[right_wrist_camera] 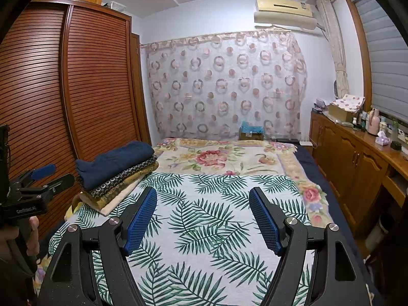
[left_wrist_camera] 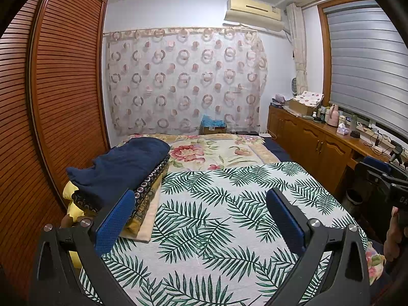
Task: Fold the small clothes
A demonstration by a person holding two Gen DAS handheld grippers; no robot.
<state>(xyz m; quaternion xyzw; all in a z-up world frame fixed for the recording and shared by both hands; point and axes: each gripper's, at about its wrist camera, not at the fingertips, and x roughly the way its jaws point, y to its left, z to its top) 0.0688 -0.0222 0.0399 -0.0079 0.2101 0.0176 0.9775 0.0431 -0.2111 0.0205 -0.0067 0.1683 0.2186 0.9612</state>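
We see the bed filling the lower half of both views, and over its near part lies a white cloth printed with green palm leaves, spread flat; beyond it a cream floral blanket runs toward the far wall. At the left of both frames stands a brown slatted wardrobe, and at the centre of the far wall hangs a sheer curtain with ring patterns. Along the right edge we see a wooden sideboard crowded with small bottles and boxes. The clothes we are to fold sit as a stack at the left edge of the leaf cloth, left of centre in both views: a navy garment on top, a dark piece with ring print under it, then yellow and cream layers at the bottom. Our left tongs hover over the leaf cloth with the jaws spread wide and nothing between them, their left finger just beside the stack. Our right tongs are likewise released, jaws apart and bare over the cloth. At the far left of the right wrist view a hand grips the handle of the left tongs.
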